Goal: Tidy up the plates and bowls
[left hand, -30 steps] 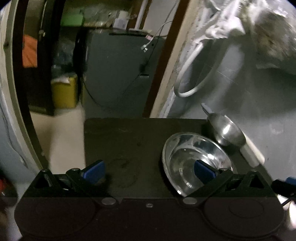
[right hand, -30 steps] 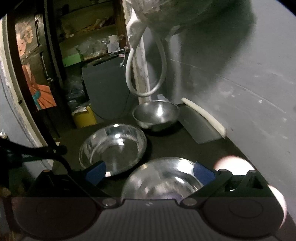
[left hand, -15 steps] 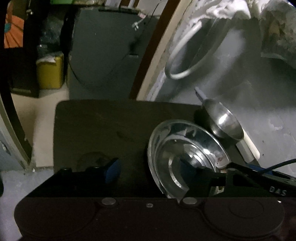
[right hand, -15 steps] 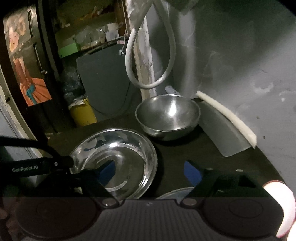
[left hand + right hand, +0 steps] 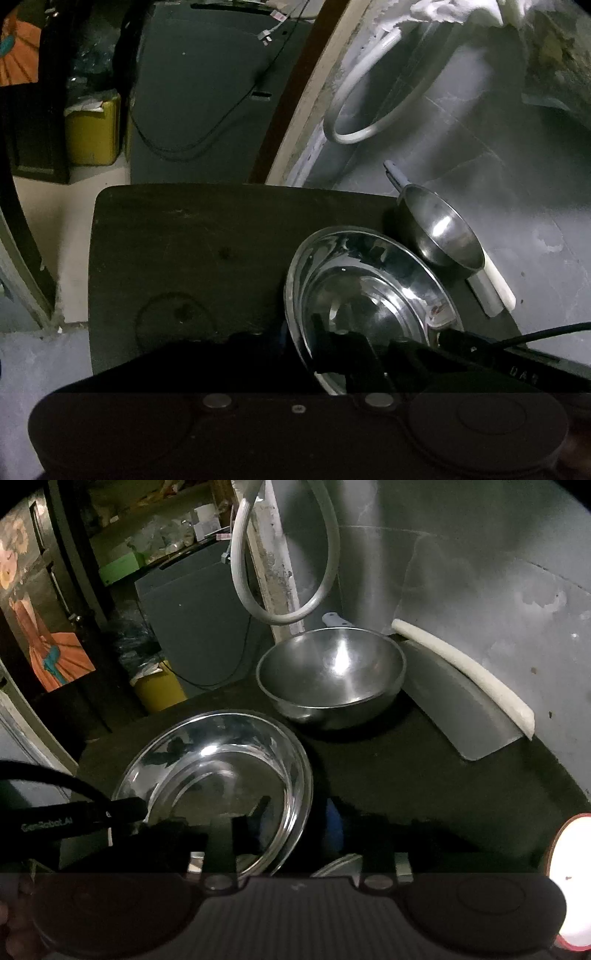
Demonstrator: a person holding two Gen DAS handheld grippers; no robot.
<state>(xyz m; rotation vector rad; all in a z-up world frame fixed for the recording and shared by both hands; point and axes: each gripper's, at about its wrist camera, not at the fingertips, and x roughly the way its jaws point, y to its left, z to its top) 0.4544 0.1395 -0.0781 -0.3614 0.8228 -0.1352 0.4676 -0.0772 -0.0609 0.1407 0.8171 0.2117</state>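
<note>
Pinching the steel plate (image 5: 373, 295) rim — left gripper (image 5: 299, 339).

Shiny steel plate (image 5: 218, 775), silver bowl (image 5: 332, 675), black table (image 5: 184, 240), yellow bin (image 5: 159, 690).

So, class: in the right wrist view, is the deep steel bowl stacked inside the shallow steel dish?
No: the deep bowl stands on the table behind the shallow dish.

The near rim of the shallow steel plate (image 5: 373, 291) is covered by the dark body of the left hand-held gripper (image 5: 299, 343). In the right wrist view, a second plate (image 5: 338, 866) is seen only as a sliver, and whether the pads press on anything cannot be told.
</note>
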